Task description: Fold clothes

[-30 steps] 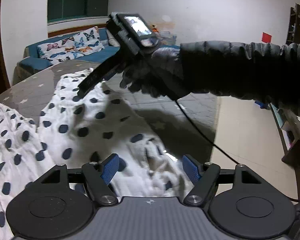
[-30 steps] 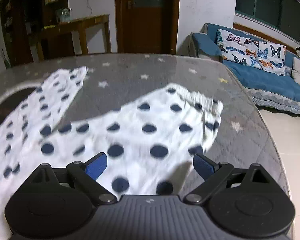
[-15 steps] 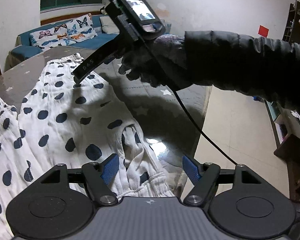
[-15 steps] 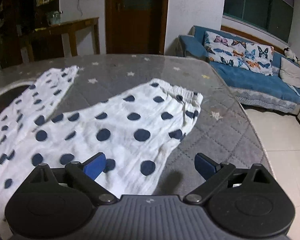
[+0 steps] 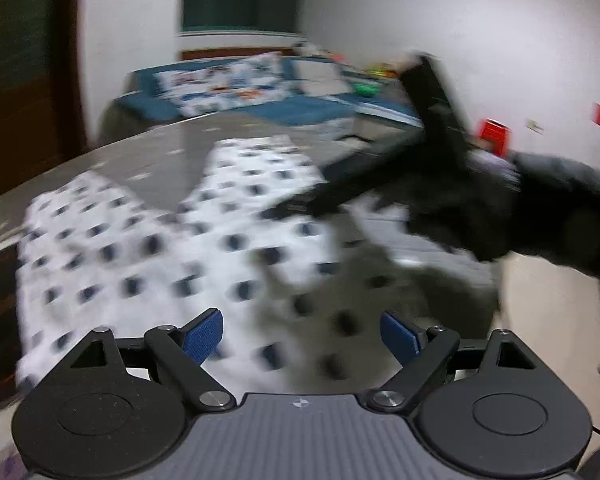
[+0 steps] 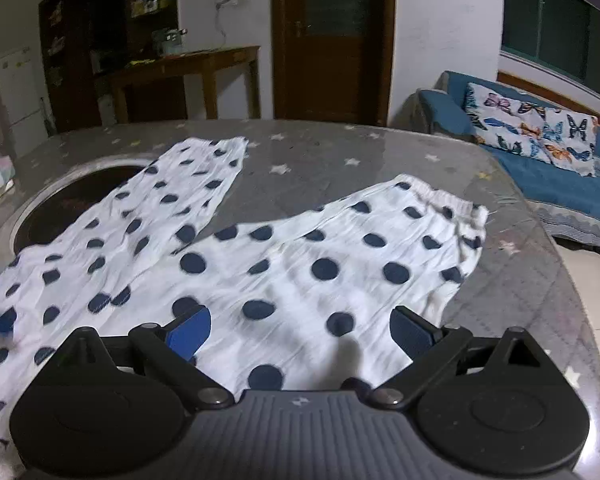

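Polka-dot trousers (image 6: 292, 264) spread flat on the table (image 6: 520, 292), legs splayed toward 11 and 1 o'clock in the right wrist view, elastic hem of the nearer leg at 2 o'clock, close to the table edge. Right gripper (image 6: 300, 330) poised over the cloth at 6 o'clock, jaws apart, nothing between the pads. Left gripper (image 5: 302, 334) likewise empty above the fabric, jaws just widened further; left view heavily blurred, dark sleeve (image 5: 560, 216) crossing at 2 o'clock. Step in hand, judged: release done, repositioning for the next fold, probably bringing one leg over the other. Best done by seizing the leg at hem and mid-length together, pinching a single layer near the edge, lifting just clear of the table, carrying it across evenly so the seams meet, then smoothing outward. Risk: thin cloth bunching or dragging toward the dark round recess (image 6: 76, 204) at 10 o'clock. Sofa (image 6: 560, 168) beyond, at 3 o'clock.
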Available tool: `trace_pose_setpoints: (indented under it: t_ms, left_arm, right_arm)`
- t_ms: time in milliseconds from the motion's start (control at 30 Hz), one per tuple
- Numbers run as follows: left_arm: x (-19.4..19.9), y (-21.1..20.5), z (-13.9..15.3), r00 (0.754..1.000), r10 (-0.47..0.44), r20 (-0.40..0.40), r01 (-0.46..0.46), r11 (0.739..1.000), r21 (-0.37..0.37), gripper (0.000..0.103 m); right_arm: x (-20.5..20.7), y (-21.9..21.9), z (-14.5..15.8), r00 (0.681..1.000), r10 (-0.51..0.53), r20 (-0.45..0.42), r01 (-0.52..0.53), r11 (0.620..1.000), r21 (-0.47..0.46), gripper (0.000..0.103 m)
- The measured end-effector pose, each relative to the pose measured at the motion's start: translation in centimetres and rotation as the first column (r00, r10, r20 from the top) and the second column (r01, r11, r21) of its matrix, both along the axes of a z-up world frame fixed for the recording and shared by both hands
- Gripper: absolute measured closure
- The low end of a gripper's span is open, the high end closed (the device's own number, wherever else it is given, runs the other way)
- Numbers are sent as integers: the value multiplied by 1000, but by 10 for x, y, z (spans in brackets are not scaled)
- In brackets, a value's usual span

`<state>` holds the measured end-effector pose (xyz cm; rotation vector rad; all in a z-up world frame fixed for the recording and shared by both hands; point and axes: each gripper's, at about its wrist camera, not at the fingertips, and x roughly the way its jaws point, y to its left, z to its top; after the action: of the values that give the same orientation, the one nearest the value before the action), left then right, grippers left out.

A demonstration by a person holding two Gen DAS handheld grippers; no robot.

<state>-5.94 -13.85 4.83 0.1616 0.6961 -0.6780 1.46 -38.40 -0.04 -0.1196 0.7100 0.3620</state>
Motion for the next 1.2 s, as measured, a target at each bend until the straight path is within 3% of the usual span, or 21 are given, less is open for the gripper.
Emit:
trace_pose_setpoints:
  t_ms: [433,700,900,967,1067,1200]
  left_arm:
    - [16,69,-28,969,240,-54,-236,970,66,20]
    - [30,89,-10,949,314,-18,-313,948,51,22]
    - [74,81,-7,939,345,-15,-344,938,36,33]
    - [93,81,-12,925,379,-25,-378,925,50,44]
    - [115,84,-23,903,428,-42,-424,902,78,53]
    - [129,87,-31,889,457,-12,-453,884,113,56]
  right_arm:
    - [5,-4,-22,999,-28,-41,27,1000,-12,3]
    - [3,-4,-25,999,-35,-9,35,999,3,0]
    - [4,-6,-25,999,-41,-2,41,999,18,0]
    - [4,-5,-26,999,-40,-3,40,999,15,0]
    - [5,-4,-26,999,-38,-2,38,999,14,0]
    - [5,-5,-27,999,-38,0,38,999,14,0]
